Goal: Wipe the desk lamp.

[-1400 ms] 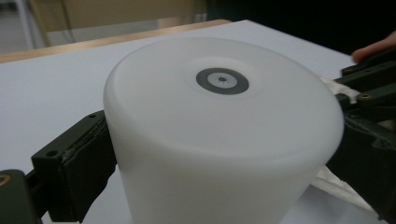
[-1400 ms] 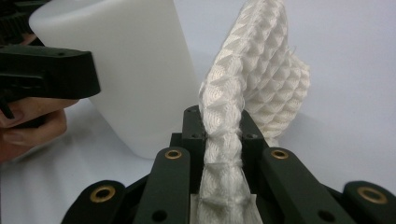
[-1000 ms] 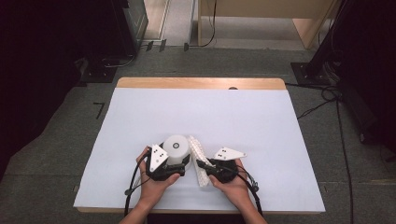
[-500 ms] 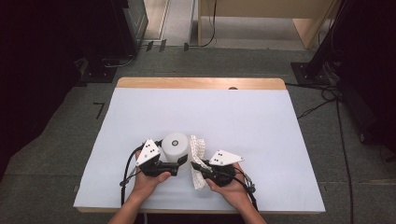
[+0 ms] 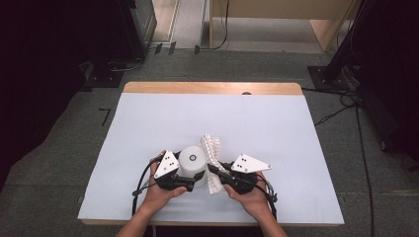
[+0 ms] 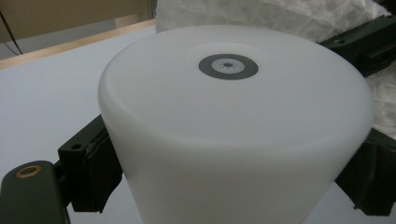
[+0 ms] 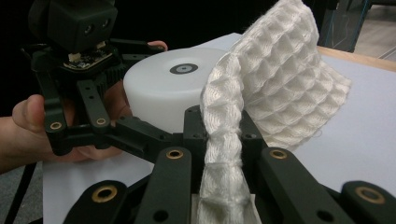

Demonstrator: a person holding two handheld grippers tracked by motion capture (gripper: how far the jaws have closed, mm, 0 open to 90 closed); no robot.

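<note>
White waffle-weave cloth is pinched in the right gripper, jaws clamped together on a bunched fold; the rest of it fans up and out past the jaws, above the white table cover. In the high view it sits at the near middle of the table, just right of the white cup and touching or nearly touching it.

The cup, an upturned translucent tumbler with a grey ring mark on its top, is gripped across its sides by the left gripper, jaws spread wide and pressed on both flanks.

Handling, judged:
- Cloth: soft, light, no stiffness. Shape is not held; free end is expected to droop and swing. Texture gives good friction, slip unlikely. Best gripped at a bunched edge or corner, as now; a single layer may pull thin.
- Cup: light, rigid, smooth plastic, likely slippery. Wall is tapered, so jaws may creep toward the narrow end. Grip low and square across the widest part is advised; moderate force, as a thin wall may flex.
</note>
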